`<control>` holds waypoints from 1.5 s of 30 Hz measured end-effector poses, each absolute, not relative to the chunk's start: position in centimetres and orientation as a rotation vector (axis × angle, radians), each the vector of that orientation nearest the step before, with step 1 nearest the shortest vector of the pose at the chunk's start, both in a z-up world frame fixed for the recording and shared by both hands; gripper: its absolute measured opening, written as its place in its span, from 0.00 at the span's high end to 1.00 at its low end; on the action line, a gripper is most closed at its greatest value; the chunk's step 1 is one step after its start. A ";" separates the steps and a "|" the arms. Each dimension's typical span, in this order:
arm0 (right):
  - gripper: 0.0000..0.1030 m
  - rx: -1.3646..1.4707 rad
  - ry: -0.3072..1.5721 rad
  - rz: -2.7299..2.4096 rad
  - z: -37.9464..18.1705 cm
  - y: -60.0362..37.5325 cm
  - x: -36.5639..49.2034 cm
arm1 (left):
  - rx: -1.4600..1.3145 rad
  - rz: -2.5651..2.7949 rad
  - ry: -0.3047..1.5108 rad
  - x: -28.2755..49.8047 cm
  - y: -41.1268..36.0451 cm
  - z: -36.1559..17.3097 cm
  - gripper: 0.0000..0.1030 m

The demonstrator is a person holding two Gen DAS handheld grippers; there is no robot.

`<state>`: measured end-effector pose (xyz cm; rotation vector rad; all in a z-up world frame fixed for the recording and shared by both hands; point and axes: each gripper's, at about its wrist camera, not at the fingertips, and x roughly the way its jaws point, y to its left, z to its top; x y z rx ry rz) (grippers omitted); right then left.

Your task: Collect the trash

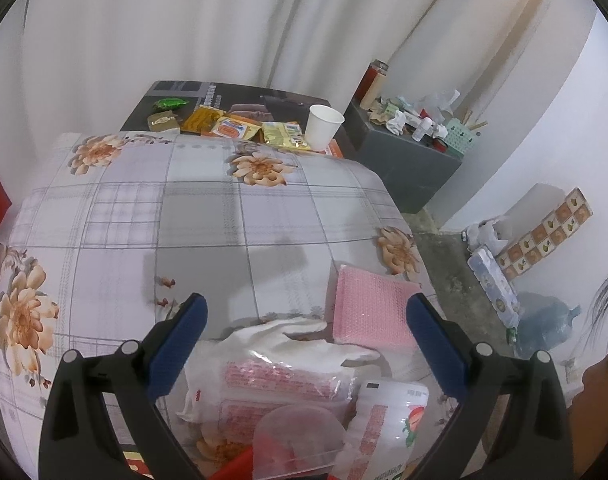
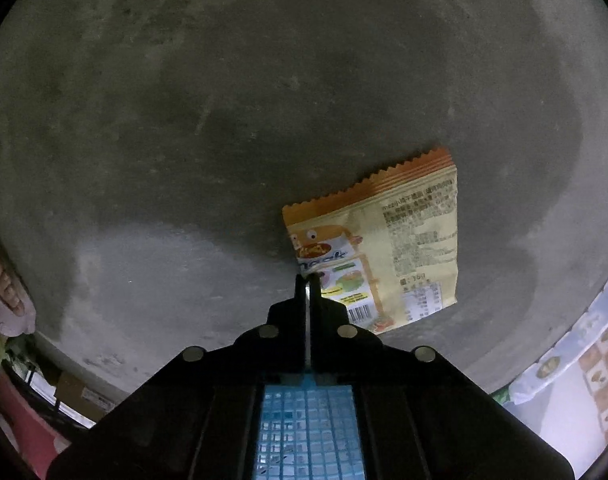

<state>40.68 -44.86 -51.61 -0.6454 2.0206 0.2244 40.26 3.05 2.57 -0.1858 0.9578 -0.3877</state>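
Nearby, paper cup (image 1: 323,126) among wrappers (image 1: 239,128)

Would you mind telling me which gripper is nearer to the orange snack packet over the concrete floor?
Right. The right gripper is shut on the snack packet's edge; the left gripper hangs open over the tabletop, packet unseen.
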 end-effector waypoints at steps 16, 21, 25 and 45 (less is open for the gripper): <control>1.00 -0.539 1.844 0.222 -39.9 -43.6 41.9 | -0.269 -0.417 0.932 39.0 5.4 3.5 0.05; 1.00 -0.537 1.771 0.206 -35.1 -44.6 41.1 | -0.311 -0.437 0.910 37.8 6.8 4.6 0.05; 1.00 -0.521 1.717 0.197 -31.0 -45.8 39.0 | -0.339 -0.463 0.879 36.6 7.7 6.0 0.05; 0.16 0.420 1.608 -0.441 -47.7 -51.7 34.7 | -0.320 -0.432 0.929 37.3 8.2 4.5 0.05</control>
